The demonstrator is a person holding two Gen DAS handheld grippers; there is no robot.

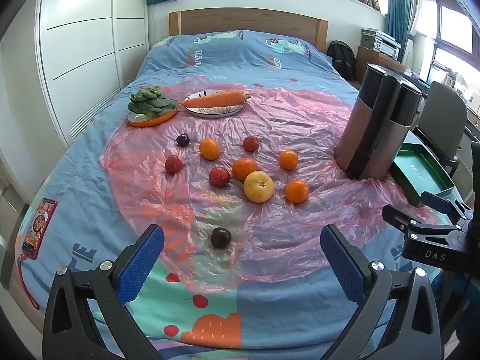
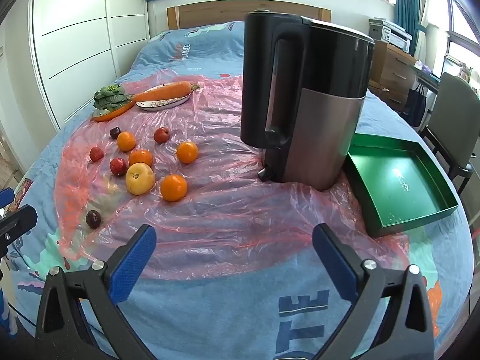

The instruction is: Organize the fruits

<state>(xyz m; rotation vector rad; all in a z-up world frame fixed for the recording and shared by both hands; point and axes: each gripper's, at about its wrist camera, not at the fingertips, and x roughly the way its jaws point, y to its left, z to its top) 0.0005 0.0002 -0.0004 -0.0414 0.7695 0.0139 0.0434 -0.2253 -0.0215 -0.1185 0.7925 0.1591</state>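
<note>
Fruit unsorted; I had both tongs wide and empty.

From my left tongs point(image 1: 242, 250) the dark plum point(image 1: 221, 237) lay nearest at twelve o'clock, the yellow apple point(image 1: 258, 186), oranges point(image 1: 297, 191) and red fruits loose beyond on the pink plastic sheet point(image 1: 300, 234). Nothing was sorted yet, I judged. From my right tongs point(image 2: 234, 250) the green tray point(image 2: 399, 180) at two o'clock held nothing; far plates held a carrot point(image 2: 168, 91) and greens point(image 2: 109, 96).

The bed cover point(image 1: 210, 60) is blue with cartoon pictures. A pink see-through plastic sheet point(image 1: 270, 225) lies mid-frame. Mid-frame sit round orange fruits point(image 1: 209, 149), one yellow fruit point(image 1: 259, 186) and dark red ones point(image 1: 221, 237). At the right, the tray point(image 2: 399, 180) is green and the kettle point(image 2: 306, 99) black and silver.
</note>
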